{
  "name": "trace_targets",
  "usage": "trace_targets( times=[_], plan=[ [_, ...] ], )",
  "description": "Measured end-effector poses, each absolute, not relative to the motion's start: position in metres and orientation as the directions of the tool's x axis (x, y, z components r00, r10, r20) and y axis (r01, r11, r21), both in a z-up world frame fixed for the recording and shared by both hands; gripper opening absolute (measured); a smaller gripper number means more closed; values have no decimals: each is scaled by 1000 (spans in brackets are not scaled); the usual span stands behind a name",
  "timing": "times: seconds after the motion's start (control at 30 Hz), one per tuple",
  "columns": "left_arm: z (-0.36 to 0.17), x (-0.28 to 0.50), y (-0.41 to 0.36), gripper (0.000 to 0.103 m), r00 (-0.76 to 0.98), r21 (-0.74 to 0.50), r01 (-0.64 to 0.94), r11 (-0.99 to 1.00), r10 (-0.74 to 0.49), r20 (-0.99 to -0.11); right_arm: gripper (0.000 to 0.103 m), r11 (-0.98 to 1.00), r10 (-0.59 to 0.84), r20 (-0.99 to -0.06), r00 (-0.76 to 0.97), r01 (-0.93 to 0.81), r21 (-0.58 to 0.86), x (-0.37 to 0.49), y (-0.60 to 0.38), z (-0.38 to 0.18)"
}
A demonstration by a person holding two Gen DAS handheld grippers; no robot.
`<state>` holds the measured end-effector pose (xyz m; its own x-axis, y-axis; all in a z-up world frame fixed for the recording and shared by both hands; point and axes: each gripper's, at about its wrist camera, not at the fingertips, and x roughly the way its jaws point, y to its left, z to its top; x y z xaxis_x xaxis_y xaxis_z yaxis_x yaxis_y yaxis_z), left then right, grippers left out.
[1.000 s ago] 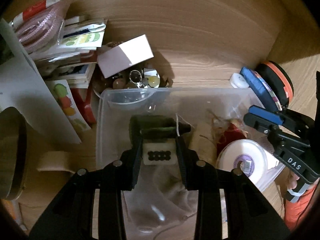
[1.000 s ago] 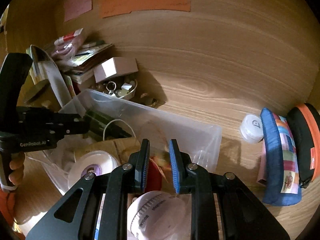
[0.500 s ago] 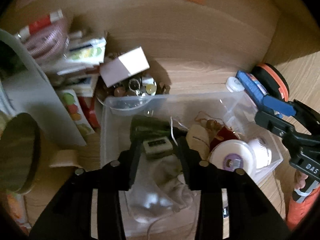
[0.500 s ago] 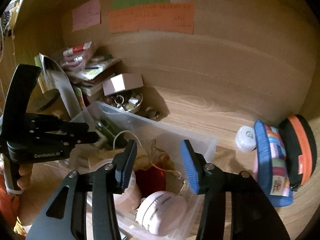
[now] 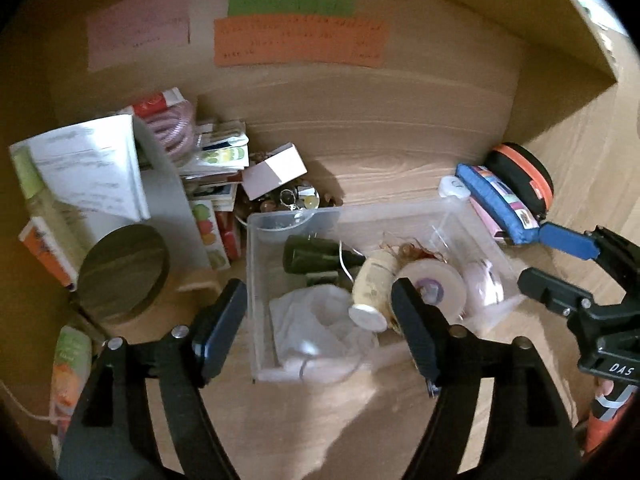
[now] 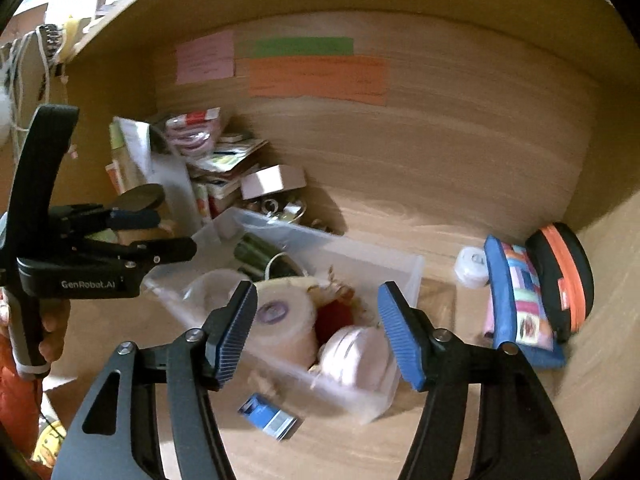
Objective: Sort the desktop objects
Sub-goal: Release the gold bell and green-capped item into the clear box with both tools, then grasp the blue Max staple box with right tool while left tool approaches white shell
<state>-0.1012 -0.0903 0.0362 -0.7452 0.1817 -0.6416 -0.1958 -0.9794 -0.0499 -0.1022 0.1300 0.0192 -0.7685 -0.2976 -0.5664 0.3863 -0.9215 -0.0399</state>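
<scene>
Hovering over the bin (image 5: 452,210), we hold both tongs empty: left gripper (image 5: 318,330) and right gripper (image 6: 318,334), their jaws spreading wider.

"GenRobot.AI" on left hand-held gripper (image 6: 176,246); "DAS" on right hand-held gripper (image 5: 560,264)

Bin (image 5: 400,210): clear plastic. Bottle (image 5: 316,254): dark green. Tape roll (image 5: 434,286): white, purple core label. Cloth (image 5: 316,324): white. Pouch (image 6: 520,304): blue edging, patchwork of pink, green and yellow squares. Case (image 6: 568,268): black, orange band. Wall notes: pink (image 5: 138,34), green (image 5: 290,4), orange (image 5: 298,42). Desk (image 5: 400,152): light wood grain. Right gripper pads (image 6: 396,340): blue, ribbed.
</scene>
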Motion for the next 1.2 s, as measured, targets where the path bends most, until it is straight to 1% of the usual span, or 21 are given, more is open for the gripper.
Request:
trace_targets(
  times=[0.17,0.4,0.5,0.63,0.73,0.9,0.97,1.0,1.2],
  plan=[
    [16,-90,-69,81,-747,-44,-196,-980,178,-641,61,-923,-302,-583,-754,385,-20,-76,126,4],
    [-15,-75,-67,82,-718,-80,-189,-979,193,-669,61,-922,-288,-658,-695,386,-4,-56,116,-38],
    [-27,-71,-70,82,-707,-98,-185,-978,202,-678,61,-929,-261,-709,-655,371,-1,-60,110,-60],
    [-33,-66,-77,82,-703,-115,-180,-977,210,-679,61,-943,-205,-744,-636,331,-24,-72,104,-79],
    [-36,-63,-81,82,-701,-133,-190,-973,229,-675,61,-948,-194,-769,-609,317,-12,-82,101,-88],
    [-42,-62,-79,82,-694,-131,-213,-968,245,-677,60,-954,-140,-779,-611,294,-59,-88,91,-97],
    [-44,-63,-77,82,-688,-127,-223,-966,249,-682,56,-957,-101,-782,-616,275,-94,-89,89,-100],
    [-45,-64,-76,82,-684,-128,-230,-965,253,-684,50,-960,-91,-781,-618,262,-95,-90,90,-100],
    [-50,-70,-65,82,-661,-131,-252,-959,270,-700,51,-964,-94,-786,-611,254,-83,-90,93,-100]
  ],
)
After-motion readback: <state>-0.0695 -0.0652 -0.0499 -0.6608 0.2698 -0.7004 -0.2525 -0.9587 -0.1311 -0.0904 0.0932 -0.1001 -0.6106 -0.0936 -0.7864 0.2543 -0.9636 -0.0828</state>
